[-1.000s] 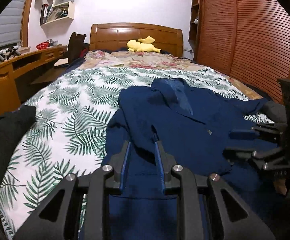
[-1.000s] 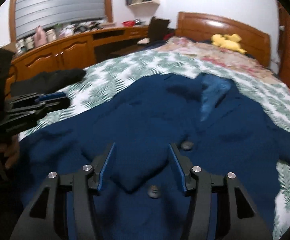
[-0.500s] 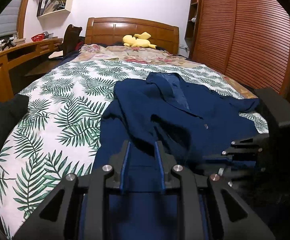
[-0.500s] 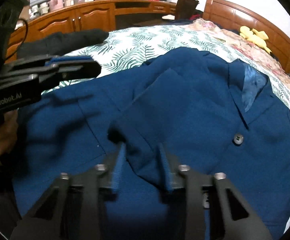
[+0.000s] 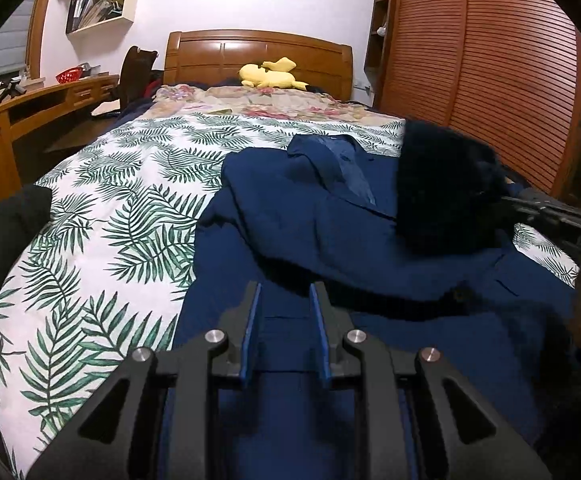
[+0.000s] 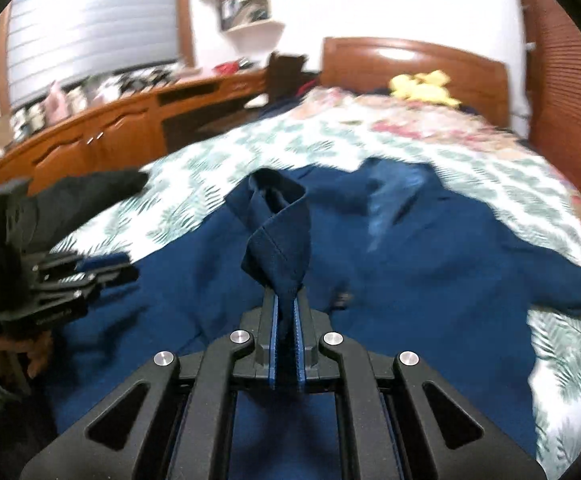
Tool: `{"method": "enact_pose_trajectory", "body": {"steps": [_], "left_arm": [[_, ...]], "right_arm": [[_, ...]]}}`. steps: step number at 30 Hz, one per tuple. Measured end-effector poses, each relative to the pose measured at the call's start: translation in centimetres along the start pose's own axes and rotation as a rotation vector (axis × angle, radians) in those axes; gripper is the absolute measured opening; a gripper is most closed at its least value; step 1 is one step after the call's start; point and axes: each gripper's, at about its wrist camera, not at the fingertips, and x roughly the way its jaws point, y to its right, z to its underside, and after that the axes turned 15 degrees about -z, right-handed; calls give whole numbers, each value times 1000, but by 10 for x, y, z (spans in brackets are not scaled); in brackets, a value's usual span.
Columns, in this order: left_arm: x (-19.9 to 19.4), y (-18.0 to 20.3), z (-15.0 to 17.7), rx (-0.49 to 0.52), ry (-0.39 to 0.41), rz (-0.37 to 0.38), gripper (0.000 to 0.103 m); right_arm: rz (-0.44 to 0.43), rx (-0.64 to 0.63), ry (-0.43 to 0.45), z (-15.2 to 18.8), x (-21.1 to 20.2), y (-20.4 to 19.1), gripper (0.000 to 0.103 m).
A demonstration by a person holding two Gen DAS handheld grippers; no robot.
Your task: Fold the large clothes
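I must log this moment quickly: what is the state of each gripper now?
Left gripper: open, holding nothing, above the blue jacket.
Right gripper: closed on a fold of the blue jacket, lifted off the bed.

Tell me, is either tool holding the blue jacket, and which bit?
The right tool pinches the navy jacket by a sleeve cuff, lifted up. The left tool is open, holding nothing.

Left tongs (image 5: 286, 296) gape over blue jacket (image 5: 330, 220), apparently not touching.

Navy blue jacket (image 5: 330, 216) spread on bed, collar far, sleeve cuff (image 6: 280, 236) lifted
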Motion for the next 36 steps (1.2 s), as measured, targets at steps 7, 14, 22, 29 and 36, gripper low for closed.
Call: {"method": "enact_pose_trajectory", "body": {"steps": [7, 14, 22, 29, 36], "left_arm": [[4, 0, 1, 5, -11, 10, 22], [3, 3, 2, 14, -8, 9, 22], [1, 6, 4, 33, -3, 10, 22], [-2, 8, 4, 43, 12, 4, 22], [-12, 17, 4, 59, 32, 18, 22]], "right_arm": [[93, 59, -64, 41, -11, 11, 4], [93, 132, -148, 78, -8, 13, 4], [64, 125, -203, 84, -29, 4, 9], [82, 76, -173, 68, -54, -5, 51], [155, 55, -200, 39, -53, 22, 51]]}}
